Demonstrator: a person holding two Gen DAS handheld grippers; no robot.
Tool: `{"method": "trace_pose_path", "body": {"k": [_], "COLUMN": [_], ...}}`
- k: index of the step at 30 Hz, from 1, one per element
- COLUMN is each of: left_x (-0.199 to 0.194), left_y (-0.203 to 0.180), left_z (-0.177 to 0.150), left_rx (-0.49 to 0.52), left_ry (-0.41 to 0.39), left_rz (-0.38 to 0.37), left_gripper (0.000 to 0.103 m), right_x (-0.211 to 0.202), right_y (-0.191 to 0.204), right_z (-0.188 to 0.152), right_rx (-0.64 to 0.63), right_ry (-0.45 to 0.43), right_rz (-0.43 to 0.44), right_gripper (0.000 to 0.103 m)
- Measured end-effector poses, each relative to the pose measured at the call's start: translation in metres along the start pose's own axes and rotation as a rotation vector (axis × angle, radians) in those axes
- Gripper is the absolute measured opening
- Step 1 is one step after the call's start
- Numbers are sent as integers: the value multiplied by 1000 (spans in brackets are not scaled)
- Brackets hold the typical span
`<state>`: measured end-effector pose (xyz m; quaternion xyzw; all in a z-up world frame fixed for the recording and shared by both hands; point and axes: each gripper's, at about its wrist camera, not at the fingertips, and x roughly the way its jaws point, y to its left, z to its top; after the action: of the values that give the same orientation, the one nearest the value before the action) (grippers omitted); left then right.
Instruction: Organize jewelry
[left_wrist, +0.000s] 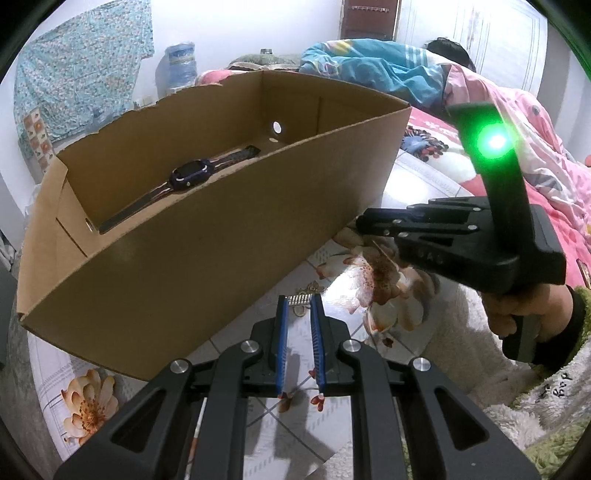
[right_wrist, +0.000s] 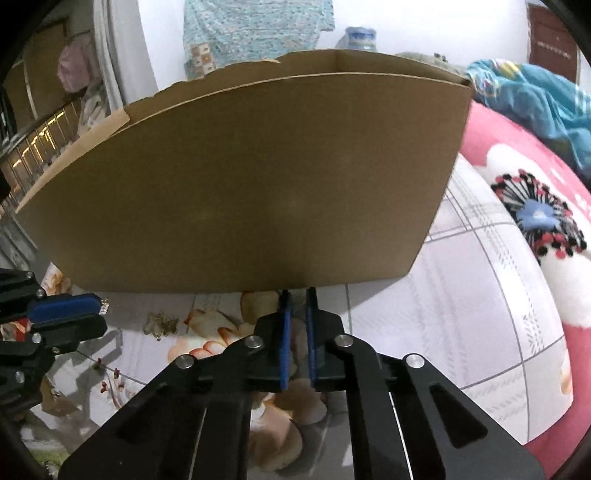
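Beside the cardboard box (left_wrist: 207, 236) holding a watch (left_wrist: 190, 175), left gripper (left_wrist: 300, 301) pinches a small silver clasp (left_wrist: 299, 300); right gripper (right_wrist: 297, 295) closed, empty

A plain brown cardboard box (left_wrist: 207, 236) holds a seemingly dark purple watch (left_wrist: 190, 176) on flower-printed bedding (right_wrist: 480, 295).

The box (left_wrist: 207, 236) is matt brown cardboard, its rim torn rough. The bed (right_wrist: 461, 280) wears smooth printed cloth. The clip (left_wrist: 300, 300) looks like shiny metal.
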<state>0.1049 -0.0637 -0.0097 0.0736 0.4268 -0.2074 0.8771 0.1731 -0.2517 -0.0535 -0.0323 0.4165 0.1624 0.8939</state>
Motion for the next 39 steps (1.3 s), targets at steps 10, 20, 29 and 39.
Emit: {"method": "trace_pose_path", "body": {"k": [10,20,29,39], "left_x": [3,5,8,7], "left_y": [4,4,1,4], "left_z": [-1,-1,1,-1], "left_rx": [-7,-13,-7,-12], "left_ry": [5,14,18,17], "left_rz": [-7,1,-3,-4], "left_gripper": [12,12,12,12], "right_x": [-3,9,5,10], "right_y": [-2,9,6,-8], "right_z": [5,19,11,20], "right_rx": [26,15,21,89], "right_ry": [20,-13,24,12], "right_rz": [1,-73,-77,-52], "right_gripper": [5,14,3,27]}}
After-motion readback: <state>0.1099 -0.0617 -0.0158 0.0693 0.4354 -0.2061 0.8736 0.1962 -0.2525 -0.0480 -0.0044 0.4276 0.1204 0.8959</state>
